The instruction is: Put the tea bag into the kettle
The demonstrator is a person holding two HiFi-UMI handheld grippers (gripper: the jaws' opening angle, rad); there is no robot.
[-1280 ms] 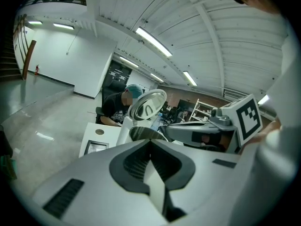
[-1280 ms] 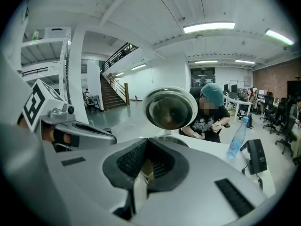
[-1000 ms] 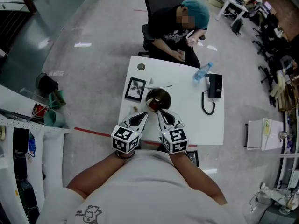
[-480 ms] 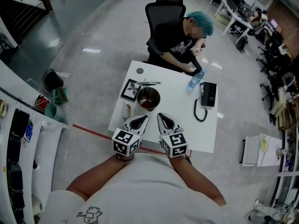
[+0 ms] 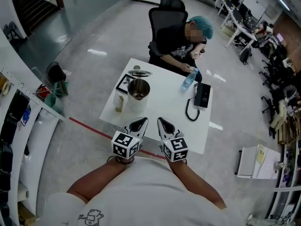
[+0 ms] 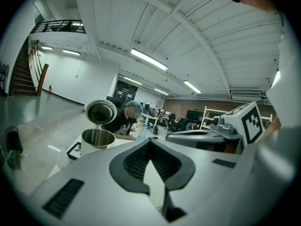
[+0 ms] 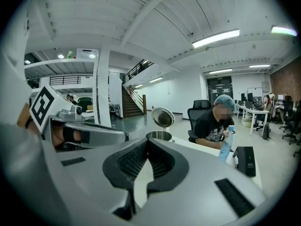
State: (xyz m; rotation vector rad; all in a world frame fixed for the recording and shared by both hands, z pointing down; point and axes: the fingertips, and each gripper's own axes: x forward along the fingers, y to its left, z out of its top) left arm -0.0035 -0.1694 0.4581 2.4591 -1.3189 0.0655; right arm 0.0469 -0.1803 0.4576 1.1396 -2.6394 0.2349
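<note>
The steel kettle [image 5: 138, 91] stands on the white table [image 5: 160, 112] with its lid [image 5: 139, 73] swung up. It also shows in the left gripper view as the kettle [image 6: 98, 138] and in the right gripper view as the kettle [image 7: 159, 135]. A small pale packet [image 5: 119, 102], perhaps the tea bag, stands just left of the kettle. My left gripper [image 5: 141, 122] and right gripper [image 5: 162, 122] hang side by side at the table's near edge, well short of the kettle. Both are shut with nothing between the jaws, as the left gripper [image 6: 150, 143] and right gripper [image 7: 148, 143] show in their own views.
A framed picture [image 5: 123, 84] lies behind the packet. A water bottle [image 5: 188, 79] and a black kettle base [image 5: 202, 94] with a cord sit on the right half. A person [image 5: 181, 36] sits in an office chair at the far side. A red line [image 5: 89, 128] crosses the floor.
The table and kettle now lie farther from me and the grippers. Their tips, earlier beside the kettle, are back at the table's near edge. Both stay shut.
</note>
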